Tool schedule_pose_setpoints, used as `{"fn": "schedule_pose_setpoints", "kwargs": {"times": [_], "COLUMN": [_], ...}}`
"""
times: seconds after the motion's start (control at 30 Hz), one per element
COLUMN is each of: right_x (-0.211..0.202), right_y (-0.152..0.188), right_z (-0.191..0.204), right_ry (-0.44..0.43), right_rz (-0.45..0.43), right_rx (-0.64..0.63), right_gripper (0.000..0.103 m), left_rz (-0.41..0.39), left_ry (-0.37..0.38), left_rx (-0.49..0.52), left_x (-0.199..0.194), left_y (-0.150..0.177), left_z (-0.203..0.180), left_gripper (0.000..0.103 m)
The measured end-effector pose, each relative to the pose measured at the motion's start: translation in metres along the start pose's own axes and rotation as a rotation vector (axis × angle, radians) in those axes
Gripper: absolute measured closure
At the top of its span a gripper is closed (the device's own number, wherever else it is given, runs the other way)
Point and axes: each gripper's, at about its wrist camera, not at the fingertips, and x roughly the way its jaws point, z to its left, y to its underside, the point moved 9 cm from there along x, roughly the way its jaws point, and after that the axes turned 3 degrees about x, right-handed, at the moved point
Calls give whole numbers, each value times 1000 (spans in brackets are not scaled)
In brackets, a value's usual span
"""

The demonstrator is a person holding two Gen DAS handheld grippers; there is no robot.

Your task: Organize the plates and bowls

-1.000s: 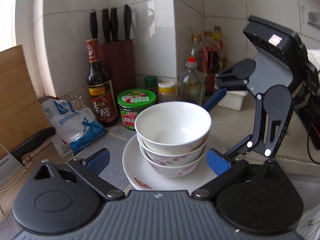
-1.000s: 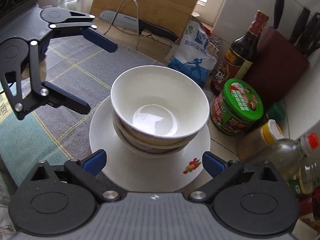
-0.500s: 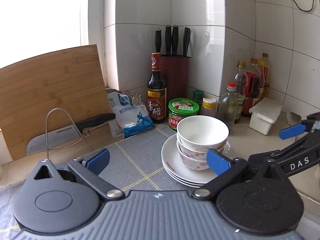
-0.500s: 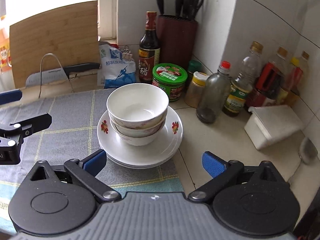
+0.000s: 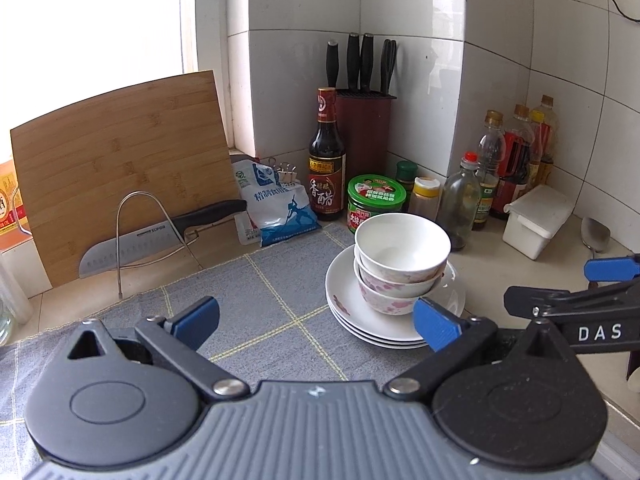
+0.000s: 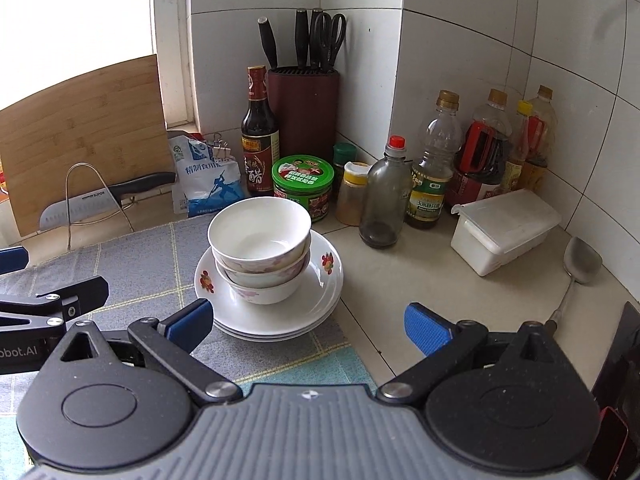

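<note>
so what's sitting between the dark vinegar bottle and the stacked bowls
The green-lidded jar stands between the vinegar bottle and the stacked bowls, just behind the plates; clearest in the right wrist view.

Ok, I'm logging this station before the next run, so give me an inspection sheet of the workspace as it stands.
Surface: grey checked mat on a pale counter.
Job's things: three nested bowls sit on stacked plates.
Clutter: sauce bottles, green-lidded jar, salt bag, white lidded box, spoon.
Grippers: left tongs and right tongs open, empty.
Cables: one on the wall.
Surroundings: knife block, cutting board, racked knife.
</note>
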Motion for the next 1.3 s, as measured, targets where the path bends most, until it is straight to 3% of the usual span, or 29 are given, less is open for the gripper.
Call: {"fn": "schedule_pose_setpoints", "kwargs": {"times": [1.3], "right_x": [-5], "right_y": [-5], "right_z": [9], "right_ry": [0], "right_rz": [-19], "right_rx": [-18], "right_gripper": [0], "left_rz": [14], "left_ry": [-42], "left_rx": [-12], "left_x": [0], "left_y": [-2], "left_z": [8], "left_gripper": [1]}}
